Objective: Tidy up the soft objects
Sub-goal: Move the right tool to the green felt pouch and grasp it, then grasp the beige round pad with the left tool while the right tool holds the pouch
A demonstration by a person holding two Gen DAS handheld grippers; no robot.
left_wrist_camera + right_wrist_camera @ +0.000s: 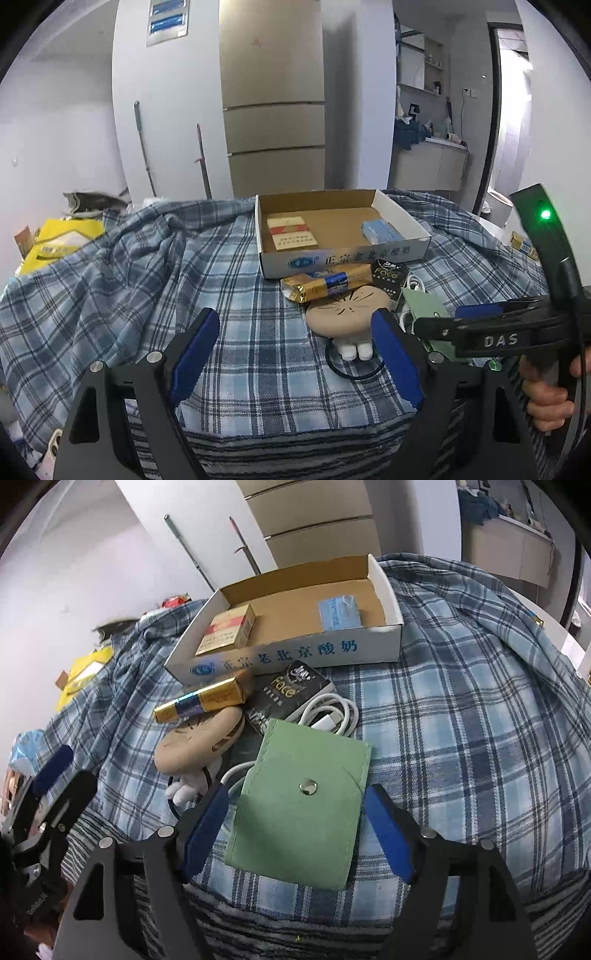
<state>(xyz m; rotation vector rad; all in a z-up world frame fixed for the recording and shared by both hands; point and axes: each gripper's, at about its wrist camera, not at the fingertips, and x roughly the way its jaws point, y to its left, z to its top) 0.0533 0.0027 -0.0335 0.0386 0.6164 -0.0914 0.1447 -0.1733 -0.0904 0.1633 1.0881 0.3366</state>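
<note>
Plaid cloth (461, 709); green pouch (299, 812) hides white cable (332, 716).

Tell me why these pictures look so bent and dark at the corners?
Left wrist view: a fisheye lens bows the tall cabinet and door frame, corners black, a green light glaring. Right wrist view: the plaid cloth bulges like a dome; the green pouch is sharp, the edges softer.
</note>
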